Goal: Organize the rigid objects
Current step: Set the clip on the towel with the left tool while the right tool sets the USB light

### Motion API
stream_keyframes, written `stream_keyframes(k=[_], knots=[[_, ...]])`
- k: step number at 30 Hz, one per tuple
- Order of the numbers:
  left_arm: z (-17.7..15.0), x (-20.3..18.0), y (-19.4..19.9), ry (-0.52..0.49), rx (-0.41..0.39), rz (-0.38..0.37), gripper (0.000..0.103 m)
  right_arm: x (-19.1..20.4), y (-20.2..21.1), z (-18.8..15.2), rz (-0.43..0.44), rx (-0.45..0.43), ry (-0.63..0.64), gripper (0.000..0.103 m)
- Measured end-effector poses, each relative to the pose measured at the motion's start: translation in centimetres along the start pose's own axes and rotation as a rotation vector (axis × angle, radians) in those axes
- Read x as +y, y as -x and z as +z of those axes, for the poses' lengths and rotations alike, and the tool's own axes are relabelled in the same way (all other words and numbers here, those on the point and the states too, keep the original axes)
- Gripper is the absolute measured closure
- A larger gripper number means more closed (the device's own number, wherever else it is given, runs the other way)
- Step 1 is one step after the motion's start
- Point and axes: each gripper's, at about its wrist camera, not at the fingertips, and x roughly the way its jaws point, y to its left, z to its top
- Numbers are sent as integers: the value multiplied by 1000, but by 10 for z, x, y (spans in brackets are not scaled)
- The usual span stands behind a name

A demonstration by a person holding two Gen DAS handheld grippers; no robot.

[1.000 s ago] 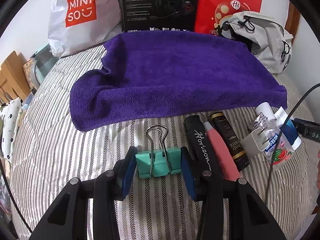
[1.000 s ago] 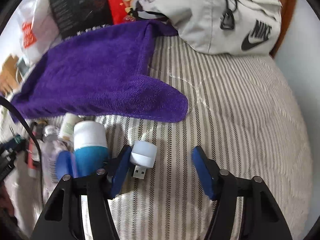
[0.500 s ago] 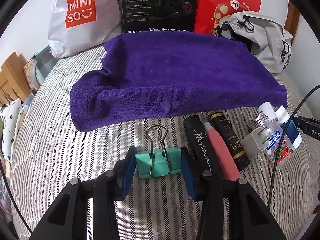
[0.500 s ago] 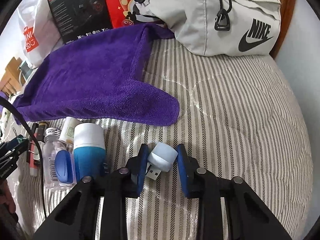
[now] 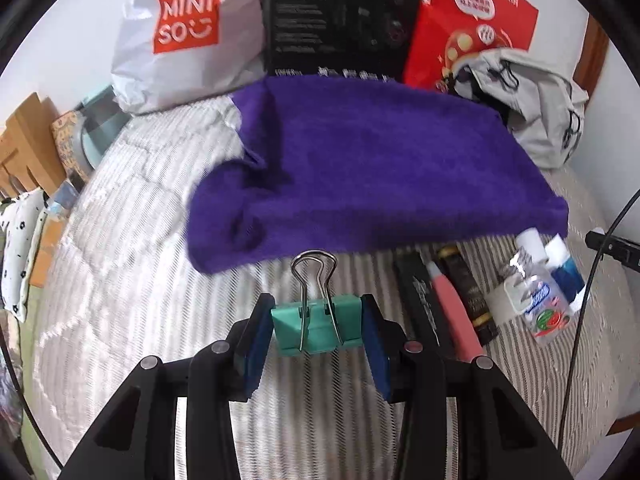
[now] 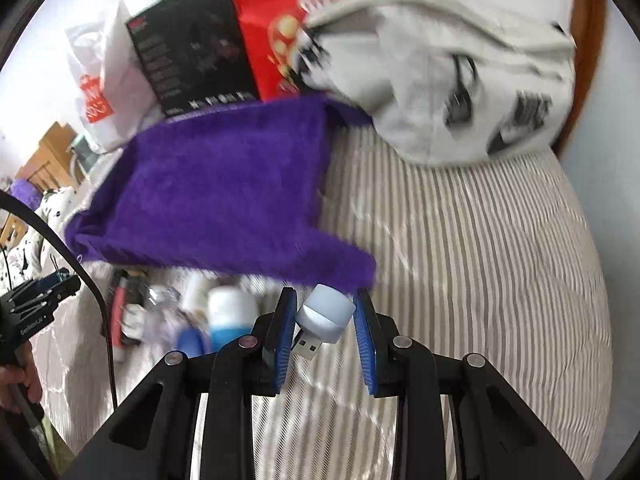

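1. The left hand-held gripper (image 5: pixel 318 330) is closed on a teal binder clip (image 5: pixel 317 328); its blue pads press the clip's two sides, and the wire handles stand up and forward between the fingers.
2. The right hand-held gripper (image 6: pixel 325 326) is clamped around a small white USB night light (image 6: pixel 325 314), tilted, with its metal plug pointing down and toward the camera.
3. Both grasped items are above the striped bedspread (image 5: pixel 132 280); whether either one touches it cannot be told.
4. To the right of the binder clip, a row of items lies on the bed: a black tube (image 5: pixel 416 292), a pink tube (image 5: pixel 452 312) and a dark tube with gold bands (image 5: pixel 468 292), side by side.
5. Further right lie a white plug adapter (image 5: pixel 506 298), a clear bottle with a watermelon label (image 5: pixel 538 296) and a blue-and-white bottle (image 5: pixel 564 264), all close together.
6. A purple towel (image 5: pixel 380 172) is spread just beyond this row, its near edge next to the tube tips.
7. Behind the towel stand a white MINISO bag (image 5: pixel 184 36), a black box (image 5: pixel 340 16) and a red bag (image 5: pixel 468 20); a grey backpack (image 5: pixel 540 116) rests at the right.
8. In the right wrist view the left tool and part of a hand (image 6: pixel 16 380) appear at the left edge; the picture is blurred.
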Motion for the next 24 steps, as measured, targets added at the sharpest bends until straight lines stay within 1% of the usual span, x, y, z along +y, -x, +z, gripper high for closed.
stream_keyframes(k=[5,7,9,13,16,24], knots=[[31,7,20,-3,-61,8,62,21,2,44,54,-72,59,74],[48,7,22,-4,-83,-2,62,28,-2,58,73,-86,75,74],[66,7,19,-2,-90,-27,62,36,-10,75,95,-95,91,74],[99,0,-1,-7,-99,-43,62,48,-41,103,116,-77,107,74],[121,-7,-25,-3,-93,-47,62,52,-63,114,129,-48,110,74],[155,-15,-76,11,-59,-74,62,65,-117,130,137,20,152,74]])
